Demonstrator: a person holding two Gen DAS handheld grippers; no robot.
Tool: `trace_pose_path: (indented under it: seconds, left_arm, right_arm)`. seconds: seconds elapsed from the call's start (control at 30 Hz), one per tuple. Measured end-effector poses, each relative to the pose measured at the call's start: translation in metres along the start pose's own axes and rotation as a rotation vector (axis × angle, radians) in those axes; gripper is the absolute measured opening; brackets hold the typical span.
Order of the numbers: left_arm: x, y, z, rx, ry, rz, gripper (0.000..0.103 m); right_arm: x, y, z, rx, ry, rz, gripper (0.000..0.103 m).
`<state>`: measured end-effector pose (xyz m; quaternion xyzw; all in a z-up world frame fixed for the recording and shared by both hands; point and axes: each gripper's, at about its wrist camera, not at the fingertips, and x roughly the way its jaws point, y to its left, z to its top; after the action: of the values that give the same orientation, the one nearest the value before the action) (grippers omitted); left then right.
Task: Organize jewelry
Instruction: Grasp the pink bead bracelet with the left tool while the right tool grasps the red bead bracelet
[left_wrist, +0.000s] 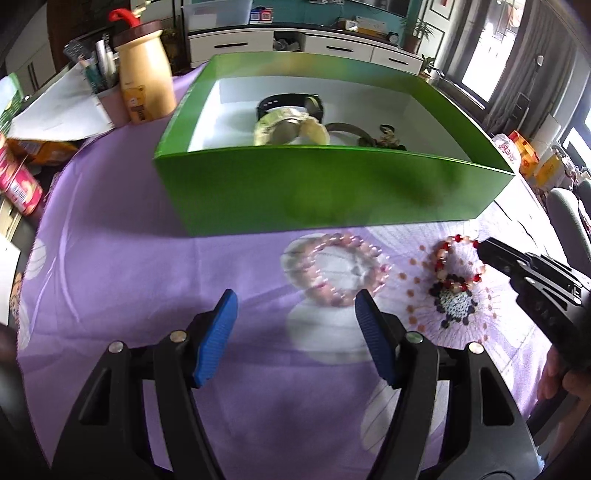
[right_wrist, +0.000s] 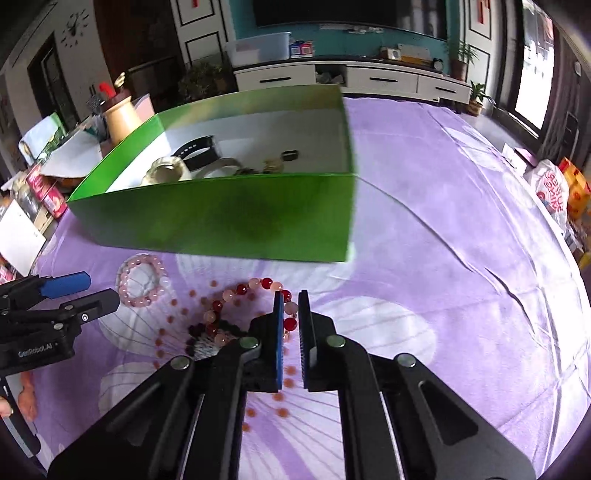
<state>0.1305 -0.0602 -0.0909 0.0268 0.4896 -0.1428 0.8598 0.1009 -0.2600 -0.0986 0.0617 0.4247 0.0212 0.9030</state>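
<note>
A green box (left_wrist: 325, 192) (right_wrist: 221, 218) stands on the purple cloth and holds a black watch (left_wrist: 291, 101), a pale bangle (left_wrist: 288, 129) and other pieces. A pink bead bracelet (left_wrist: 314, 258) (right_wrist: 142, 282) lies in front of the box. My left gripper (left_wrist: 295, 306) is open just short of it. A red and pink bead bracelet (left_wrist: 456, 264) (right_wrist: 240, 302) lies to its right. My right gripper (right_wrist: 291, 299) is shut on this bracelet's right side, with beads between the pads.
A cream bottle with a brown cap (left_wrist: 146, 74) and a cup of pens (left_wrist: 98, 79) stand left of the box. Red cans and boxes (left_wrist: 18, 177) lie at the table's left edge. Bags (right_wrist: 554, 192) lie at the right edge.
</note>
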Motion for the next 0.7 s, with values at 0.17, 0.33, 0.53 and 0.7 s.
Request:
trace_pose_path:
  seconds: [0.17,0.33,0.53,0.7]
  left_arm:
    - [0.01,-0.007,0.009,-0.002,0.008,0.006,0.062]
    - [0.017,-0.012,0.012,0.008,0.009,0.028,0.046]
    - [0.017,-0.012,0.012,0.037,-0.004,0.033,0.012]
    - [0.015,-0.015,0.01,0.055,-0.004,0.021,0.007]
  right_arm:
    - [-0.009,-0.016,-0.008,0.043,-0.009,0.037,0.007]
    - [-0.01,-0.015,-0.011,0.038,-0.019,0.059,0.007]
    - [-0.01,-0.011,-0.008,0.033,-0.041,0.072,0.007]
    - [-0.012,-0.011,-0.007,0.033,-0.054,0.076,0.007]
